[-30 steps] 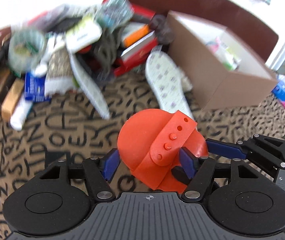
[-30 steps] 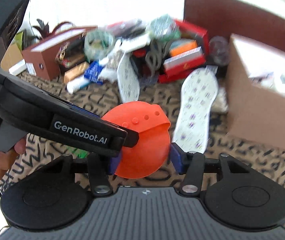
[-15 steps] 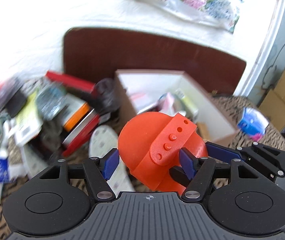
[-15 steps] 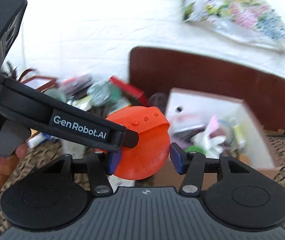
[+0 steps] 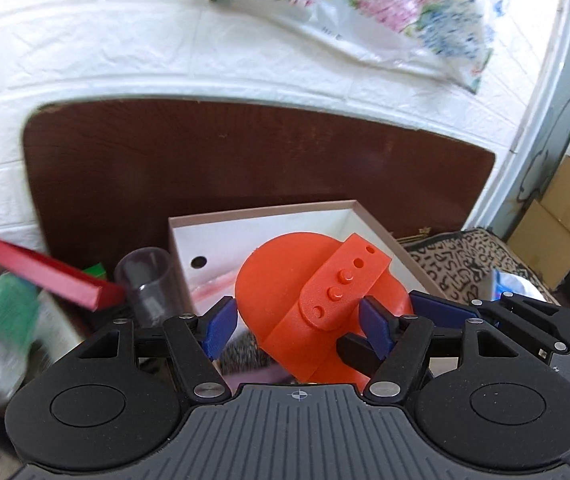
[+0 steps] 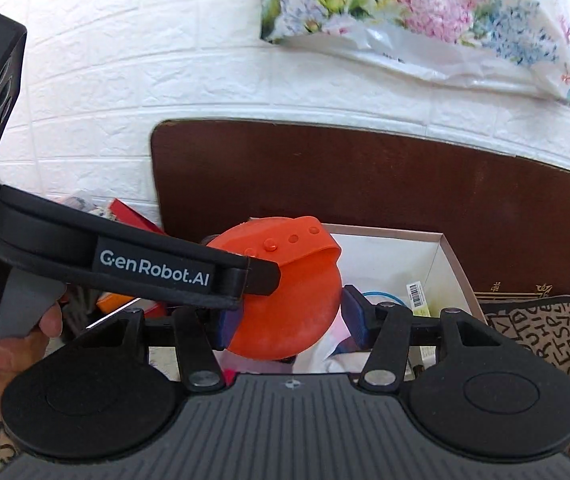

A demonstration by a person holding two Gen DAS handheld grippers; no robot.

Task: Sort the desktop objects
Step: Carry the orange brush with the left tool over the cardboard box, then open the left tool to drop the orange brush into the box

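An orange round rubber disc with a studded strap hangs in the air between both tools. My left gripper is shut on it, one blue pad at the disc's left edge and the other against the strap. My right gripper is shut on the same disc from the other side, and its fingers show at the right of the left wrist view. The left tool's black housing crosses the right wrist view. Below the disc lies the open white-lined box, with packets and a blue ring inside.
A red book and a smoky clear cup lean left of the box amid blurred clutter. Behind stands a dark brown board against a white brick wall with a floral bag. Letter-print cloth and cardboard boxes lie right. A hand grips the left tool.
Both grippers have carried the orange disc up and to the right, from above the patterned cloth beside the clutter pile to above the open box. Their hold on it looks the same.
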